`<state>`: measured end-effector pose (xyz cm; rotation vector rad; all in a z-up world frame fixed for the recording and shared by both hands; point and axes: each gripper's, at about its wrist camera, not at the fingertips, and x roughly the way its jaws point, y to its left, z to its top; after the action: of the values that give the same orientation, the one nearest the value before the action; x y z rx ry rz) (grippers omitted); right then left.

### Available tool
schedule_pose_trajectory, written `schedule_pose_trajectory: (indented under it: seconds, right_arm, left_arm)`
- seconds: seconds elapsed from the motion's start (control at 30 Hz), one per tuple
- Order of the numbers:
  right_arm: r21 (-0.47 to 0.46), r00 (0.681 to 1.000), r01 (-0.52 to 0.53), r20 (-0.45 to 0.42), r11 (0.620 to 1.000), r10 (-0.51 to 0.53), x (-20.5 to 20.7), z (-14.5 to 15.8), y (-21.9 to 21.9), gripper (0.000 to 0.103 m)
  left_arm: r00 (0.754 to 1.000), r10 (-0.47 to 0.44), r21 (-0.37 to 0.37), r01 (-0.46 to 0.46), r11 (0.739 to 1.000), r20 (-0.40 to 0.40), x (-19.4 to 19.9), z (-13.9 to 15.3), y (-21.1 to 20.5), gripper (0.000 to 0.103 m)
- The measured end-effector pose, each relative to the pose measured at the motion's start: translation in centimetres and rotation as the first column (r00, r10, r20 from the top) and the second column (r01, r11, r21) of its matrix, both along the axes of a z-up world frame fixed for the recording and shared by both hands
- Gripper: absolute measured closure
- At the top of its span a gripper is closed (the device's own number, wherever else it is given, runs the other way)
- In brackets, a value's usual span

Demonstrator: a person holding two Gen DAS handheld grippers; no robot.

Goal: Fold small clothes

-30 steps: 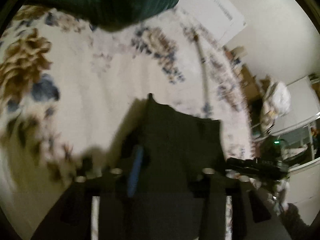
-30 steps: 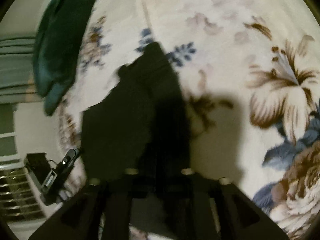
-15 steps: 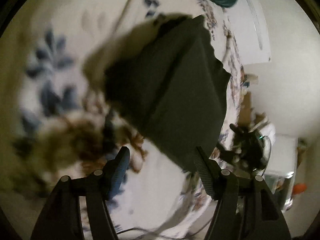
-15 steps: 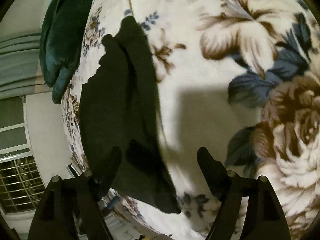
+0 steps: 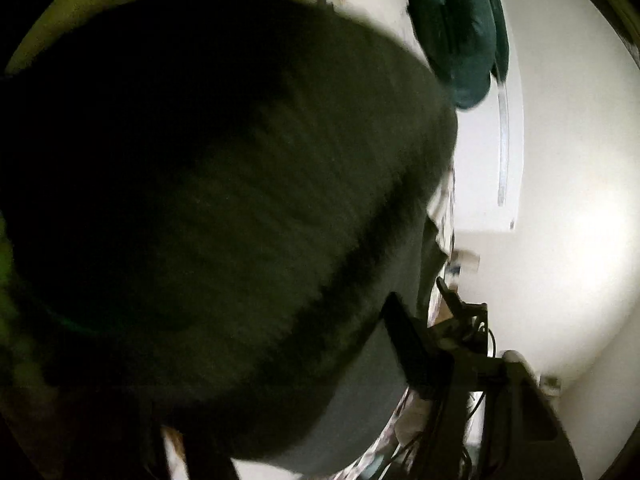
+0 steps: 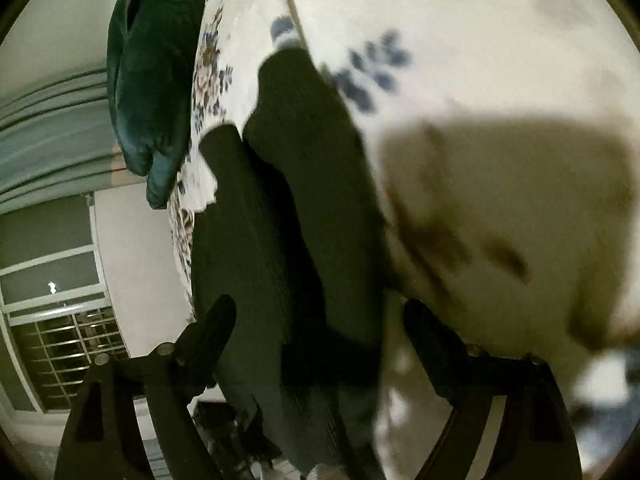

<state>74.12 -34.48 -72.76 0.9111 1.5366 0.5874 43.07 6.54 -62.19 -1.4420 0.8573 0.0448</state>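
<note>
The right hand-held gripper (image 6: pixel 316 324) stands wide, its fingers either side of the dark, ribbed small garment (image 6: pixel 288 216) lying on the floral bedspread (image 6: pixel 480 40). The left hand-held gripper's spread cannot be told: the cloth, clear ahead half a second ago, now fills its view. A teal velvet cushion (image 6: pixel 156 80) lies beyond. No writing is legible.

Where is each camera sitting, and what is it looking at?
Left wrist: on the left gripper, pressed close to the dark garment, which fills the picture; one finger shows.
Right wrist: on the right gripper, looking along the floral bedspread at the garment; both fingers show, apart.
Both views share the garment, the bedspread and the green pillow.
</note>
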Motion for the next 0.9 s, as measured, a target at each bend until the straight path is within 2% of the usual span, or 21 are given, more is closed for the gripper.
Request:
schedule_pose_trajectory:
  seconds: [0.03, 0.07, 0.13, 0.17, 0.2, 0.27, 0.37, 0.5, 0.6, 0.67, 0.73, 0.8, 0.87, 0.9]
  right_arm:
    - [-0.006, 1.0, 0.015, 0.001, 1.0, -0.015, 0.6, 0.0, 0.5, 0.015]
    - [-0.011, 1.0, 0.026, 0.007, 1.0, -0.026, 1.0, 0.0, 1.0, 0.016]
    - [-0.059, 0.999, 0.036, 0.031, 0.998, -0.034, 1.6, 0.1, 2.0, 0.038]
    - [-0.119, 0.999, 0.037, 0.027, 0.992, -0.034, 1.6, 0.1, 2.4, 0.063]
    - [-0.138, 0.999, 0.046, 0.015, 0.989, -0.044, 1.7, 0.1, 2.4, 0.072]
    - [-0.149, 0.997, 0.075, 0.028, 0.986, -0.072, 1.0, 0.9, 2.4, 0.08]
    - [-0.145, 0.991, 0.127, 0.058, 0.981, -0.119, -1.1, 3.4, 2.1, 0.083]
    - [-0.159, 0.981, 0.179, 0.103, 0.971, -0.164, -5.8, 7.1, 1.9, 0.088]
    - [-0.166, 0.983, 0.172, 0.094, 0.971, -0.158, -12.1, 9.2, 1.5, 0.088]
    - [-0.14, 0.977, 0.214, 0.031, 0.967, -0.212, -16.3, 9.5, 1.4, 0.088]
    - [-0.149, 0.968, 0.25, 0.003, 0.957, -0.252, -20.7, 10.4, 2.0, 0.088]
    - [-0.137, 0.959, 0.272, -0.045, 0.953, -0.28, -24.3, 10.6, 2.4, 0.088]
    - [-0.144, 0.942, 0.301, -0.113, 0.943, -0.317, -28.4, 9.7, 2.6, 0.088]
    - [-0.151, 0.934, 0.303, -0.147, 0.941, -0.324, -30.2, 8.8, 2.3, 0.088]
  left_arm:
    - [1.0, 0.004, 0.006, -0.004, 1.0, 0.008, 0.2, 0.2, 0.4, 0.071]
    - [1.0, -0.002, 0.013, 0.001, 1.0, 0.026, 0.4, 0.6, 0.8, 0.073]
    - [0.999, -0.017, 0.033, 0.016, 0.999, 0.041, 0.8, 1.3, 1.4, 0.075]
    - [0.998, -0.033, 0.038, 0.031, 0.999, 0.058, 1.1, 1.8, 1.8, 0.076]
    - [0.997, -0.049, 0.049, 0.046, 0.998, 0.062, 1.6, 2.2, 1.8, 0.076]
    - [0.992, -0.095, 0.061, 0.091, 0.994, 0.079, 2.3, 3.0, 3.0, 0.076]
    - [0.982, -0.162, 0.082, 0.154, 0.985, 0.094, 2.6, 4.0, 4.2, 0.077]
    - [0.953, -0.283, 0.141, 0.268, 0.953, 0.108, 3.7, 6.6, 7.8, 0.078]
    - [0.934, -0.348, 0.189, 0.328, 0.926, 0.084, 5.6, 8.0, 10.9, 0.078]
    - [0.917, -0.392, 0.19, 0.372, 0.908, 0.078, 5.3, 8.3, 10.9, 0.078]
    - [0.882, -0.468, 0.208, 0.449, 0.869, 0.053, 4.8, 8.9, 10.5, 0.078]
    - [0.84, -0.543, 0.222, 0.529, 0.819, 0.002, 3.7, 8.5, 10.1, 0.077]
    - [0.806, -0.588, 0.227, 0.587, 0.777, -0.072, 1.9, 7.0, 9.4, 0.071]
    - [0.796, -0.59, 0.201, 0.605, 0.771, -0.135, 0.8, 5.6, 9.4, 0.065]
